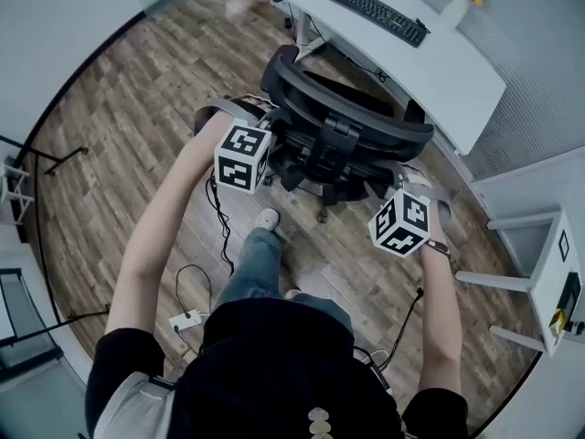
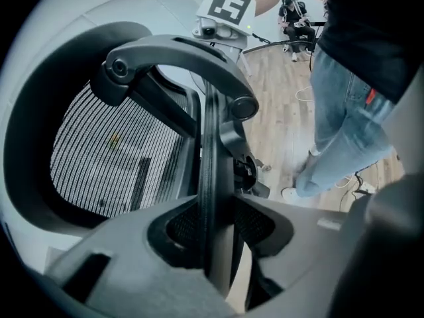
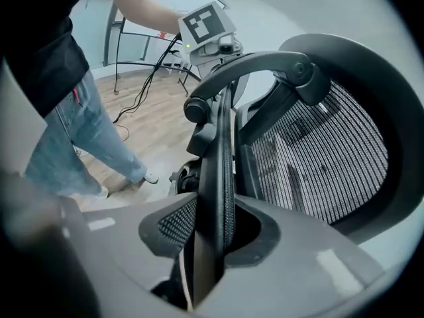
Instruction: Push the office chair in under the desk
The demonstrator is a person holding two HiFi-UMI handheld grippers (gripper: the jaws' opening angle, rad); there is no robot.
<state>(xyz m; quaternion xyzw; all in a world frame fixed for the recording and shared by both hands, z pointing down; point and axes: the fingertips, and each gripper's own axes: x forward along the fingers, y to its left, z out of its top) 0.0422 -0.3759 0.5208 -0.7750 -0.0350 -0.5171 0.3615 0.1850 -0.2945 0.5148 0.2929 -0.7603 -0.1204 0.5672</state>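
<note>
Head view: chair (image 1: 340, 128) back is clenched by left gripper (image 2: 215, 238) and right gripper (image 3: 212, 238), seemingly mid-push; a straight shove under desk (image 1: 457, 73) is needed.

No readable text, label, brand, number or sign shows anywhere.

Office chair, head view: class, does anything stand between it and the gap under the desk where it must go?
Nothing visible does. The office chair stands right before the desk, and no other thing shows between them. The space under the desk itself is hidden in this view.
</note>
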